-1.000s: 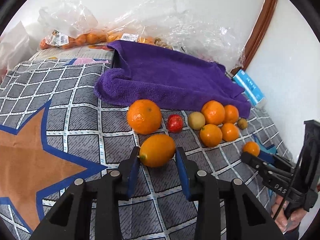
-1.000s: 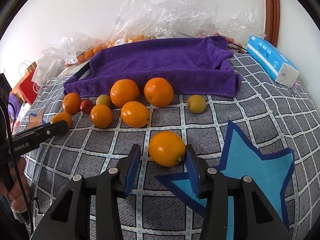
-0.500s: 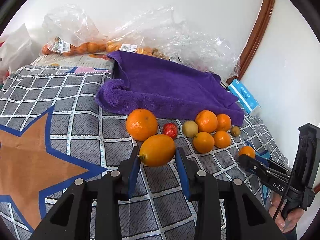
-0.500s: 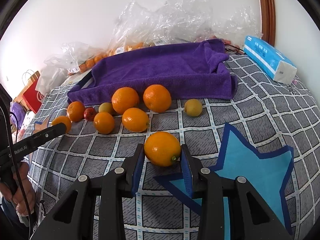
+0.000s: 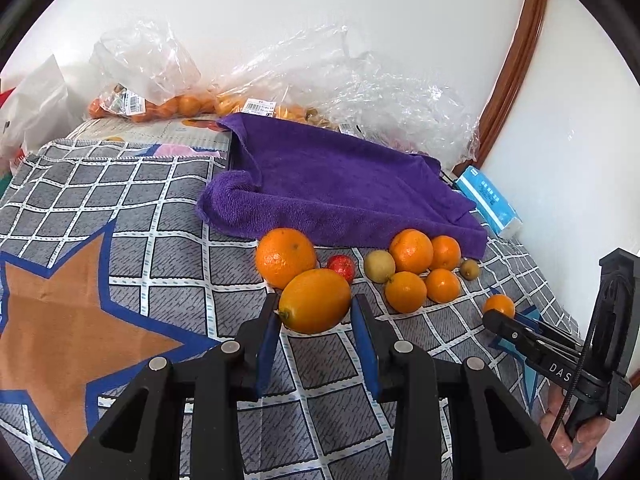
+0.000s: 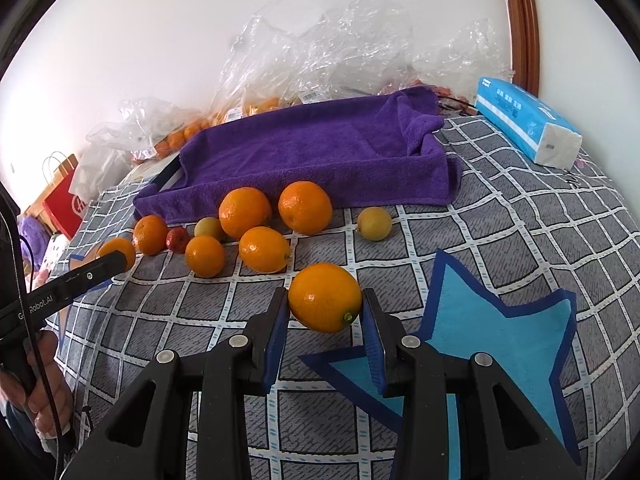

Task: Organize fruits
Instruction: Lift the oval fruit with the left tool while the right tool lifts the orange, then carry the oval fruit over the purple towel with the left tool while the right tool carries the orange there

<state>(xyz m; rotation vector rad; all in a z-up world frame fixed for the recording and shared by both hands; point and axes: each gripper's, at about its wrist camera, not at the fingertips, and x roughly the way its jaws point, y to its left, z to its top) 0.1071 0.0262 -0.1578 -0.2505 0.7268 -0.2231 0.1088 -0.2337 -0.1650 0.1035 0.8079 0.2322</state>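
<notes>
1. With its blue pads pressed to either side of an oval orange citrus fruit (image 5: 314, 300), the left gripper (image 5: 315, 334) holds the fruit just above the grey checked bedspread (image 5: 160, 256).
2. The right gripper (image 6: 325, 330) is clamped the same way on a second oval orange citrus fruit (image 6: 325, 297), close over the light blue star patch (image 6: 496, 332).
3. Just beyond both lies the loose cluster of round oranges (image 6: 245, 212), with a small red fruit (image 5: 341, 266) and yellow-green fruits (image 6: 374, 223) among them, all near the front edge of the folded purple towel (image 5: 340, 184).
4. The towel looks the likely resting place. Judged from here, each fruit is best carried high enough to clear the cluster, then set down well onto the towel's flat middle.
5. Both grips sit near the fruit's widest part; a steady, level wrist should keep the smooth skin from slipping.
6. Releasing low and gently should stop either fruit rolling toward the clear plastic bags (image 6: 328, 52) behind.
</notes>
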